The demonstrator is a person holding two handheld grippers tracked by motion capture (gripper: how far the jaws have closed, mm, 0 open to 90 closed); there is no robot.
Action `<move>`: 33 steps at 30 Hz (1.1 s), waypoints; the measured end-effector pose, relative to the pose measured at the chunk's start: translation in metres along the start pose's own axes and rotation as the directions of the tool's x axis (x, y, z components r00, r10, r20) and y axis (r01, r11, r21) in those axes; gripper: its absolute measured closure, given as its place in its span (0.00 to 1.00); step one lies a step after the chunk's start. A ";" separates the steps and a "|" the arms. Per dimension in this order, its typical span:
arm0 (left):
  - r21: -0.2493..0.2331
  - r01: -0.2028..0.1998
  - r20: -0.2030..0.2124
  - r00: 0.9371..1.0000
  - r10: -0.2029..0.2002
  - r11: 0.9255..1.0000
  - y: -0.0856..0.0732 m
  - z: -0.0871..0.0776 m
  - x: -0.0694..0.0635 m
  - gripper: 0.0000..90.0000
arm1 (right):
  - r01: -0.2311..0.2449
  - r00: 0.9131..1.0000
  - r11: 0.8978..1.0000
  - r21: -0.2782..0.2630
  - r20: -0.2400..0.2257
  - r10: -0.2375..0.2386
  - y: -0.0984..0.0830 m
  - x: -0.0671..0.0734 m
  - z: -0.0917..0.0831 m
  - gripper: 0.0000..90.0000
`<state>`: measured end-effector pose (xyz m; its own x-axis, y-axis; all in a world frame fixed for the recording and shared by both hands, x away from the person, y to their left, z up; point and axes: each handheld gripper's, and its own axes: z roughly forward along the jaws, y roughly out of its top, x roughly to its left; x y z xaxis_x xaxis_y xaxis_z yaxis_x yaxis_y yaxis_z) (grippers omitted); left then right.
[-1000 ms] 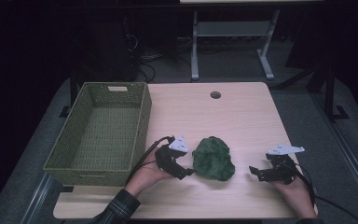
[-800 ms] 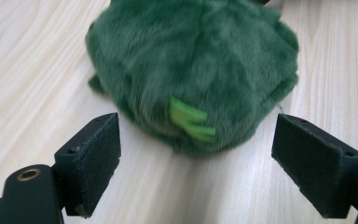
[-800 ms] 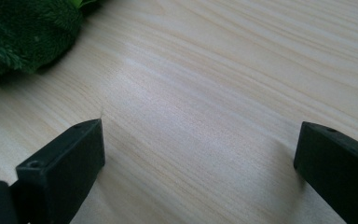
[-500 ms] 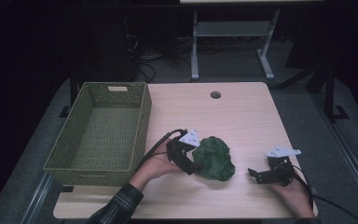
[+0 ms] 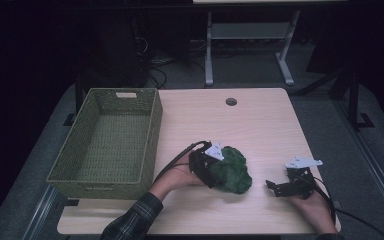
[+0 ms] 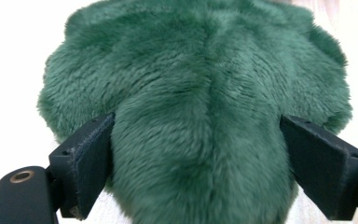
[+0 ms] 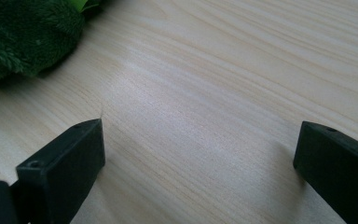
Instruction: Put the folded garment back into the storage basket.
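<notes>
A fluffy dark green plush toy (image 5: 234, 171) lies on the light wooden table (image 5: 260, 125), near its front edge. My left gripper (image 5: 214, 172) sits against the toy's left side. In the left gripper view the plush (image 6: 196, 79) bulges between the jaws. These have just been opening and stand wide, so the left gripper (image 6: 196, 158) is open. My right gripper (image 5: 272, 186) rests low over the table to the right of the toy, apart from it. Its jaws have also just been opening. The right gripper (image 7: 198, 158) is open over bare wood, with the plush (image 7: 23, 32) at the upper left.
A green woven basket (image 5: 152, 135) with nothing in it stands on the left part of the table. A round cable hole (image 5: 231, 101) sits near the far edge. Beyond the table is a dark floor with a metal stand (image 5: 250, 35).
My left gripper has moved right, from beside the plush toy to up against it, so the plush now lies between its jaws. The right gripper has stayed where it was.
</notes>
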<state>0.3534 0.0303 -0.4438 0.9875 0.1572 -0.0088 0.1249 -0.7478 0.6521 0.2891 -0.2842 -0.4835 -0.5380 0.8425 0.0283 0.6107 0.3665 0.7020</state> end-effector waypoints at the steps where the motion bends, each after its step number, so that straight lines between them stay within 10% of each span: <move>1: -0.003 0.005 0.002 1.000 -0.005 1.000 -0.001 0.003 0.000 0.14 | 0.000 1.000 1.000 0.000 0.000 0.000 0.000 0.000 0.000 0.02; 17: 0.028 0.011 -0.016 1.000 -0.011 1.000 -0.011 0.019 -0.003 0.16 | -0.003 1.000 1.000 0.000 0.003 0.003 0.000 0.000 0.000 0.02; 33: 0.086 0.060 0.000 0.998 -0.060 0.994 -0.008 0.008 -0.003 0.71 | -0.007 1.000 1.000 -0.001 0.006 0.007 0.000 0.001 0.001 0.02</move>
<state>0.3503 0.0310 -0.4553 0.9782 0.2020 -0.0483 0.1918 -0.7897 0.5828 0.2893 -0.2831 -0.4836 -0.5307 0.8470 0.0288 0.6139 0.3608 0.7022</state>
